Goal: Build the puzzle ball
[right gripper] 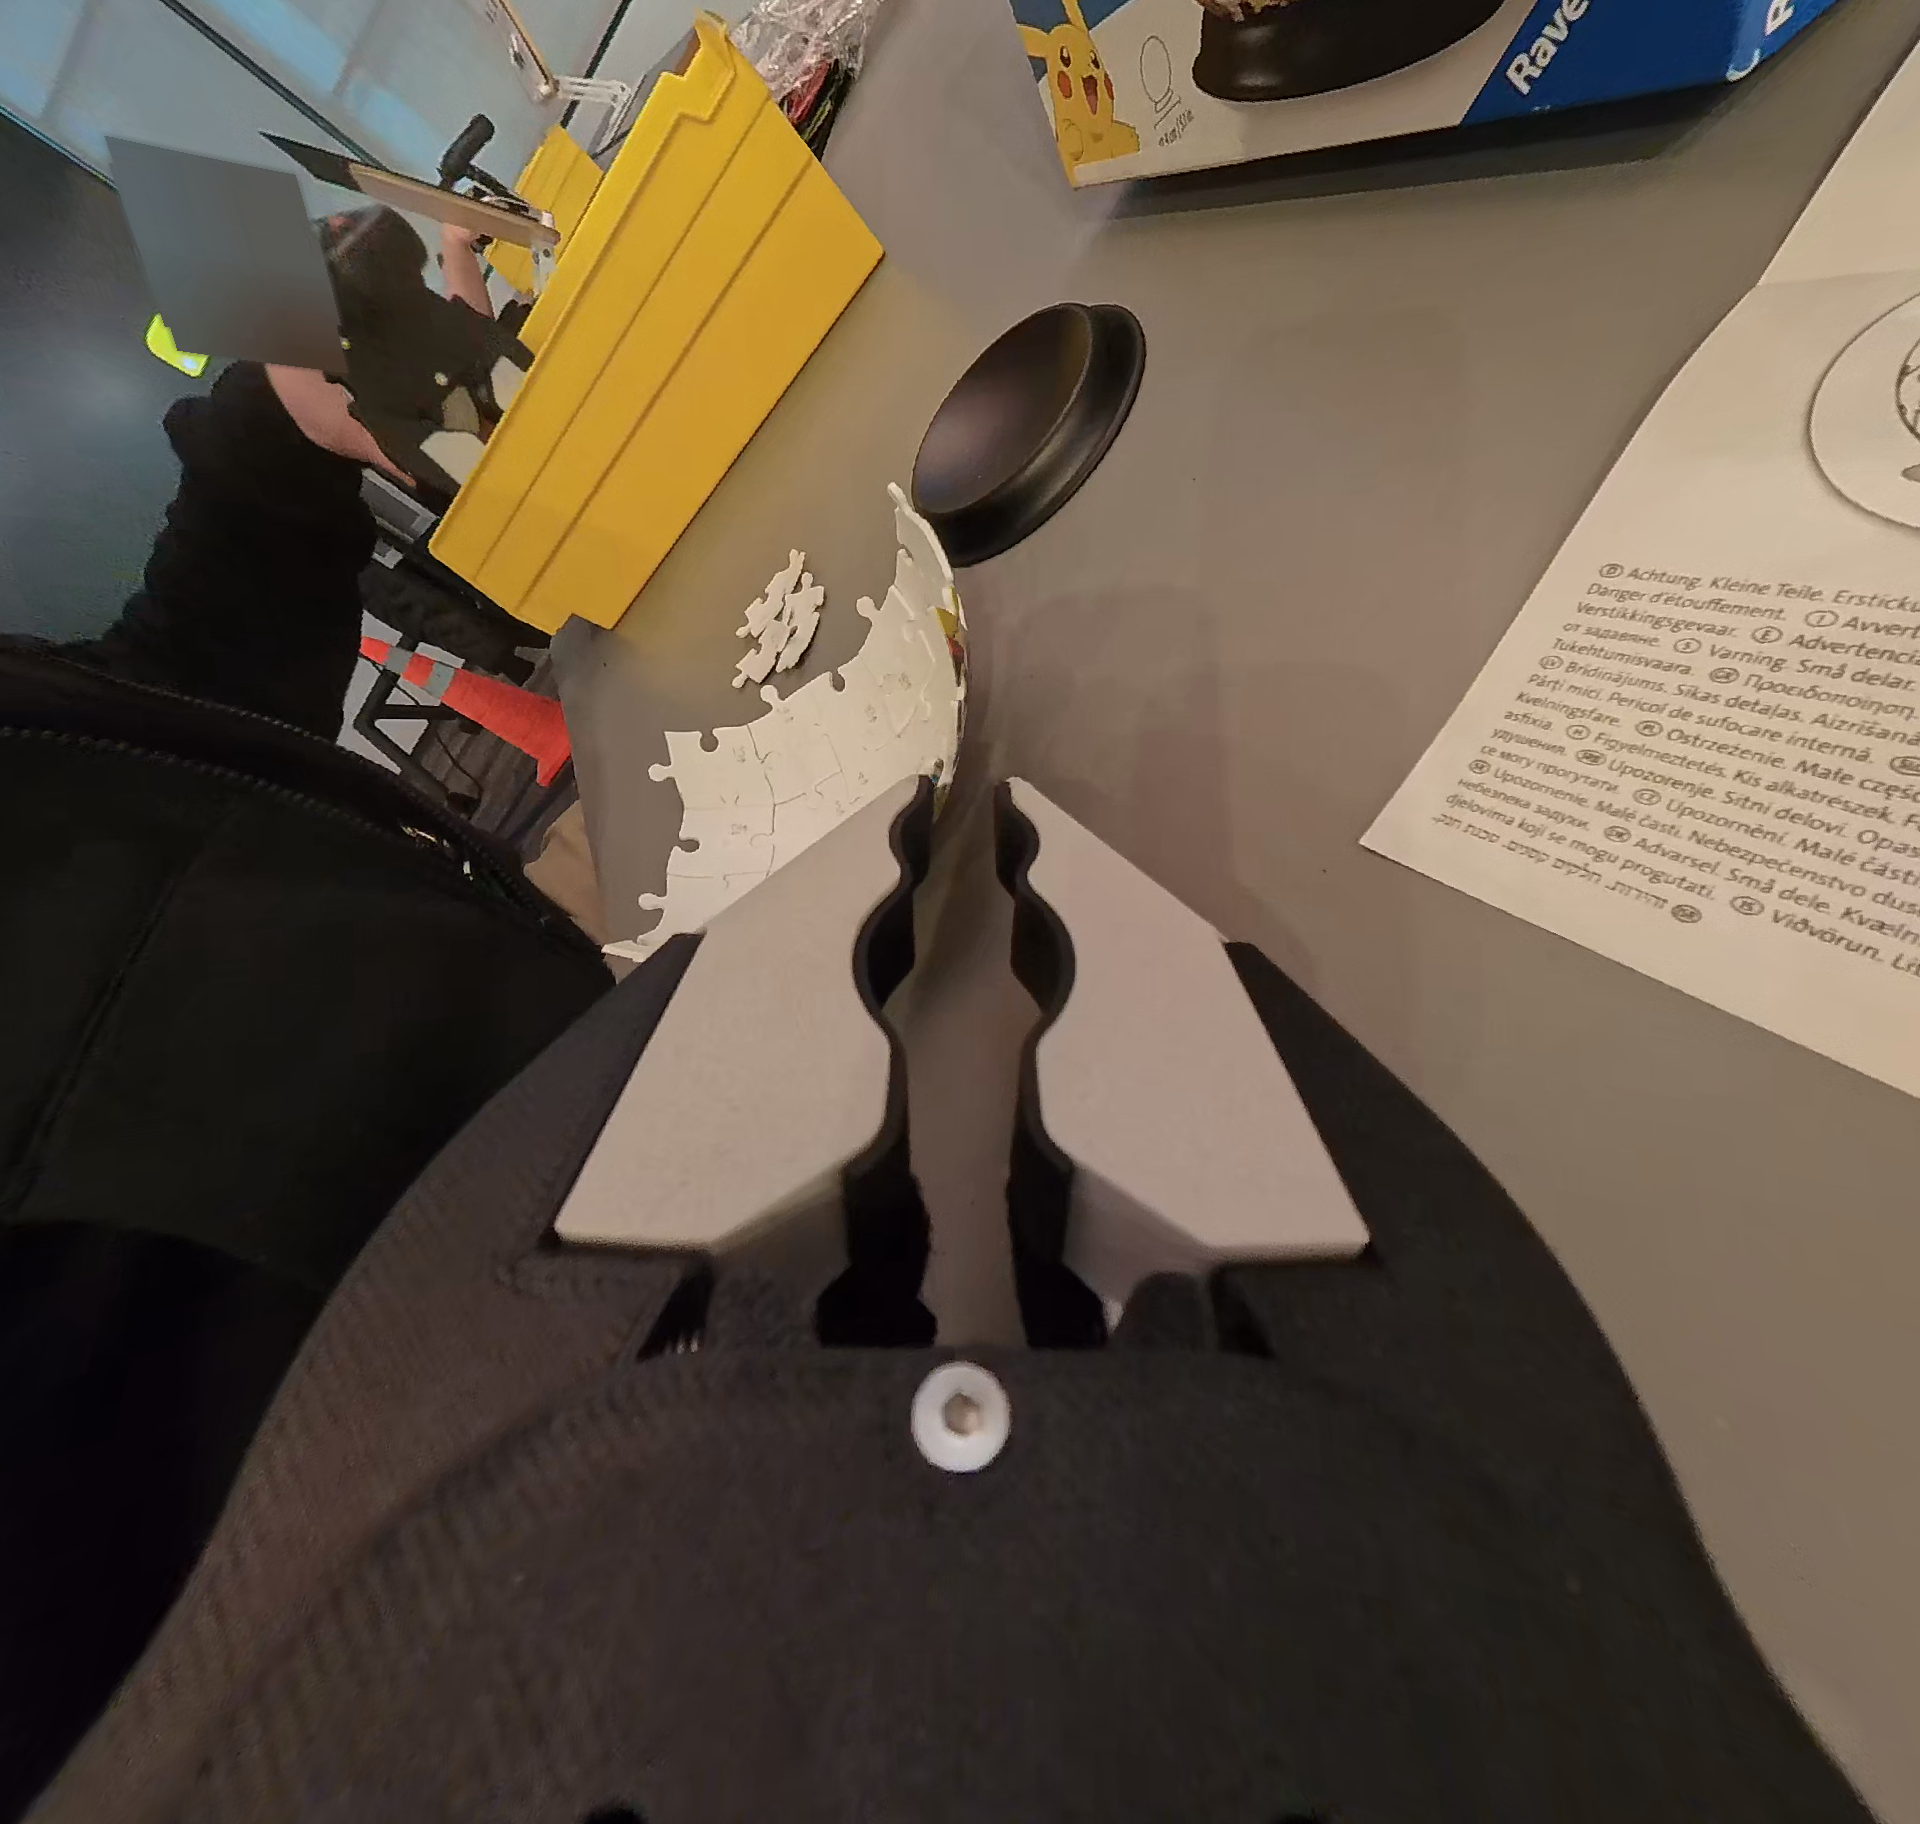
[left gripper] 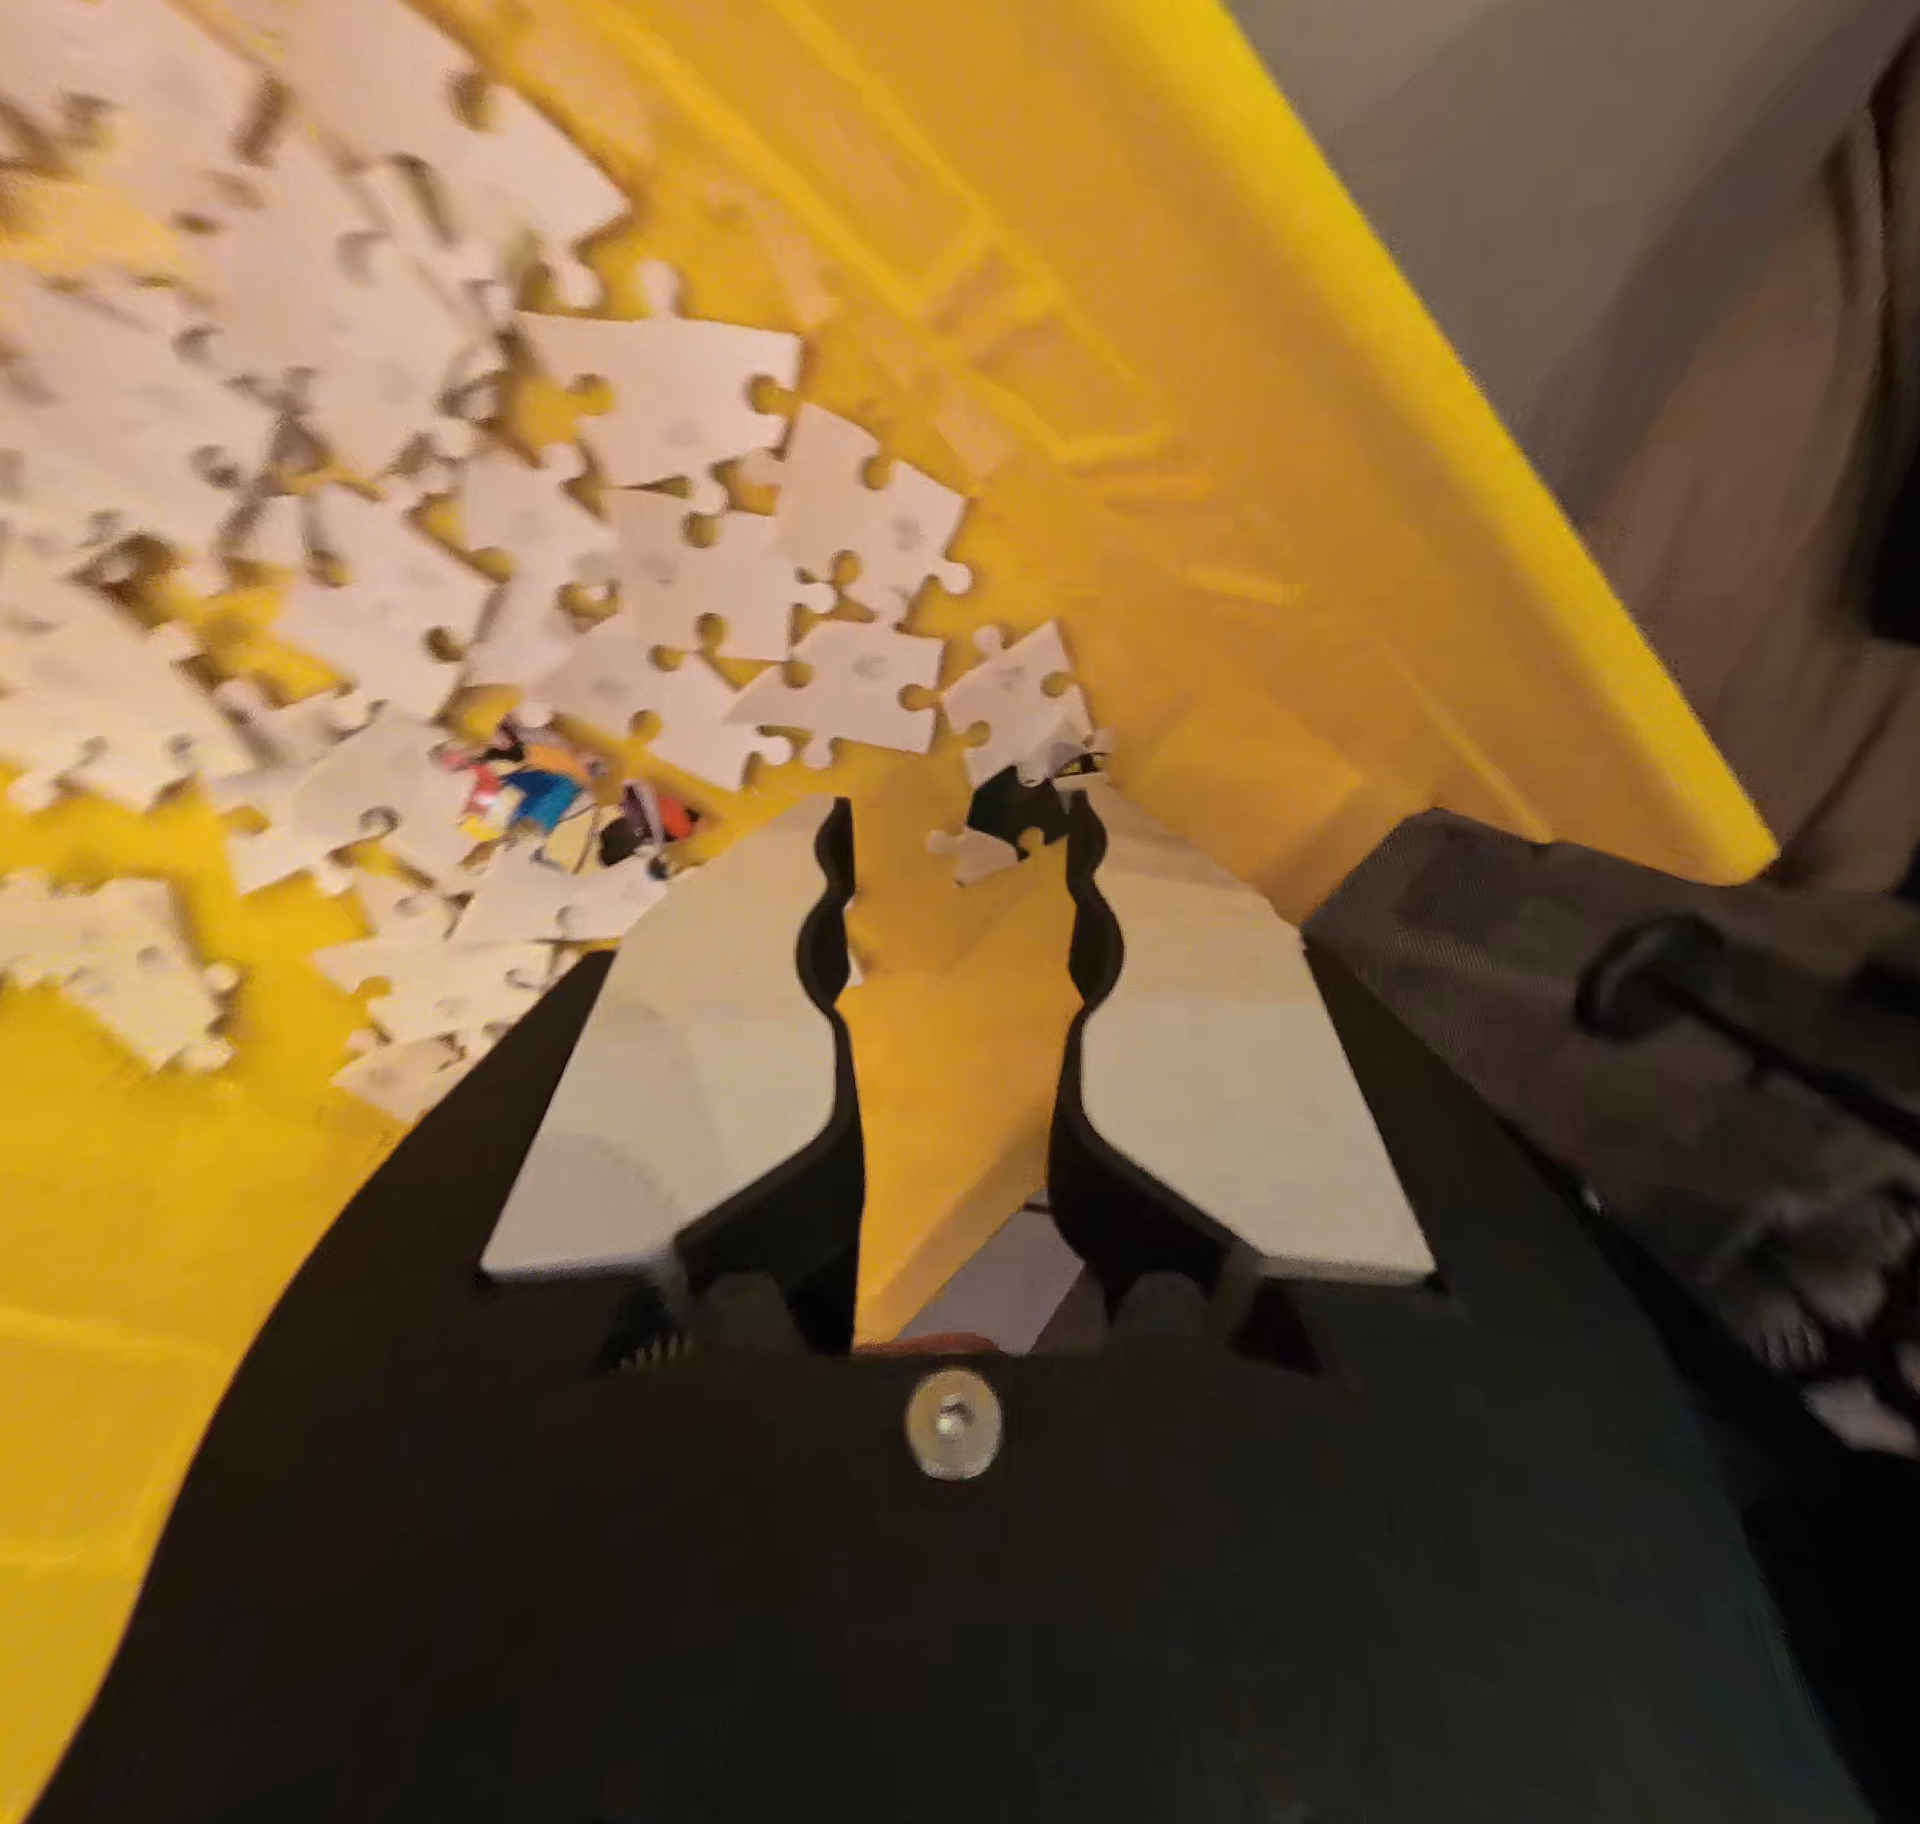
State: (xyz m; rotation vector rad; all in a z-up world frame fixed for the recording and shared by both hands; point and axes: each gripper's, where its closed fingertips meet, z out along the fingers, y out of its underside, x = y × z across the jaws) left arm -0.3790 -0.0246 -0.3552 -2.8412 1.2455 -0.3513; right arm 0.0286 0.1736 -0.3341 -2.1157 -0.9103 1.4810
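Observation:
In the left wrist view my left gripper (left gripper: pixel 958 810) is open inside a yellow bin (left gripper: pixel 1195 424), just above a heap of loose puzzle pieces (left gripper: pixel 665 548), most of them white side up. One small dark-and-white piece (left gripper: pixel 1003 824) lies between the fingertips, close to the right one. The view is blurred. In the right wrist view my right gripper (right gripper: pixel 961 789) is slightly open and empty over the grey table. The half-built puzzle ball (right gripper: pixel 821 746), a white curved shell, lies just left of its left finger (right gripper: pixel 790 995), partly hidden behind it. A few joined white pieces (right gripper: pixel 777 621) lie beside the shell.
A black round ball stand (right gripper: pixel 1023 434) sits beyond the shell. The yellow bin (right gripper: pixel 665 351) stands at the table's left edge. The puzzle box (right gripper: pixel 1403 8) is at the back and a paper instruction sheet (right gripper: pixel 1714 652) at the right. A person in dark clothing (right gripper: pixel 260 527) is at the left. The gap from one gripper's tips to the other's is roughly 45 cm.

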